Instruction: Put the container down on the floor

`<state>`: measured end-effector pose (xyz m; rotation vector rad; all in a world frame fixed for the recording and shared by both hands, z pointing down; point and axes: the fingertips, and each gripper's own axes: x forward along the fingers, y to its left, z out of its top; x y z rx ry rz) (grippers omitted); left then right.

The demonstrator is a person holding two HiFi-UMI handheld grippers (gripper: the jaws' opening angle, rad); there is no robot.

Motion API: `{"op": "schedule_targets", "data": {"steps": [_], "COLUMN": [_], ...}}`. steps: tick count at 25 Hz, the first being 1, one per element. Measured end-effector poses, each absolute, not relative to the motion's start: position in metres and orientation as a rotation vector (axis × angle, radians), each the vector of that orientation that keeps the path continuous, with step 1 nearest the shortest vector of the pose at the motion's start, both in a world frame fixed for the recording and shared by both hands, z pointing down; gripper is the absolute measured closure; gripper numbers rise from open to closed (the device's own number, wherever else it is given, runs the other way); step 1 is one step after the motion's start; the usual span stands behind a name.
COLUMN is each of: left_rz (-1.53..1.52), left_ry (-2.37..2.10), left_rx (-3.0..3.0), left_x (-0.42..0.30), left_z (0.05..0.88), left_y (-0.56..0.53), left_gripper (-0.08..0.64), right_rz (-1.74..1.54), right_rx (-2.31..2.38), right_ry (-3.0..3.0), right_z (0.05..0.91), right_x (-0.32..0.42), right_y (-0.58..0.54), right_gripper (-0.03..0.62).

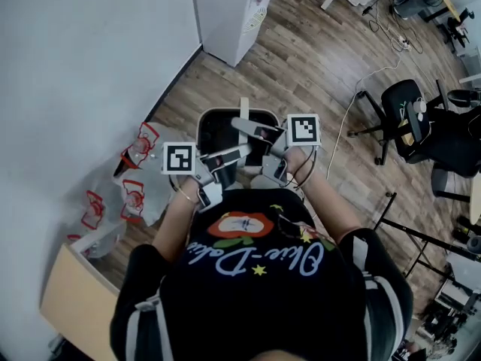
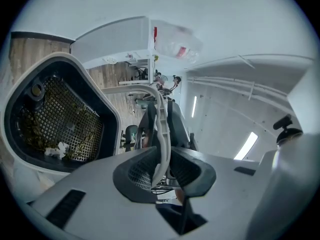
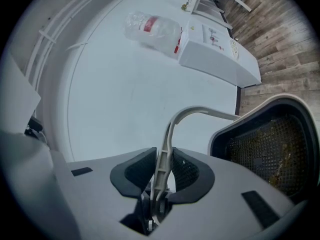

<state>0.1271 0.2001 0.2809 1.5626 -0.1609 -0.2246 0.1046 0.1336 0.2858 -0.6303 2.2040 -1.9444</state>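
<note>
The container (image 1: 218,130) is a white-rimmed bin with a black mesh basket inside, hanging above the wooden floor in front of the person. Both grippers hold its pale bail handle (image 1: 243,110). In the left gripper view the handle (image 2: 161,134) runs between the dark pads and my left gripper (image 2: 162,171) is shut on it, with the bin (image 2: 55,119) to the left. My right gripper (image 3: 162,171) is likewise shut on the handle (image 3: 167,139), the bin (image 3: 265,149) lying to its right. In the head view the left gripper (image 1: 225,158) and right gripper (image 1: 254,130) meet over the bin.
A white cabinet (image 1: 229,13) stands against the wall ahead. Clear plastic bags with red print (image 1: 135,171) lie on the floor at the left. A wooden desk corner (image 1: 75,299) is near left. A black office chair (image 1: 409,119) and a white cable (image 1: 353,104) are at the right.
</note>
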Motion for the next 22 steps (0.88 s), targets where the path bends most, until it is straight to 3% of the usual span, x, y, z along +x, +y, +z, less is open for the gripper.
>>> {"op": "schedule_targets", "data": {"steps": [22], "left_rz": [-0.576], "left_ry": [-0.537], "left_rx": [1.445], "left_x": [0.062], "left_z": [0.297], "left_y": [0.062], "left_gripper": [0.485], "right_rz": [-2.181], "right_rx": [-0.092], "right_ry": [2.512], "right_z": [0.305], "right_x": [0.011], "right_y": [0.013], "right_gripper": [0.511]}}
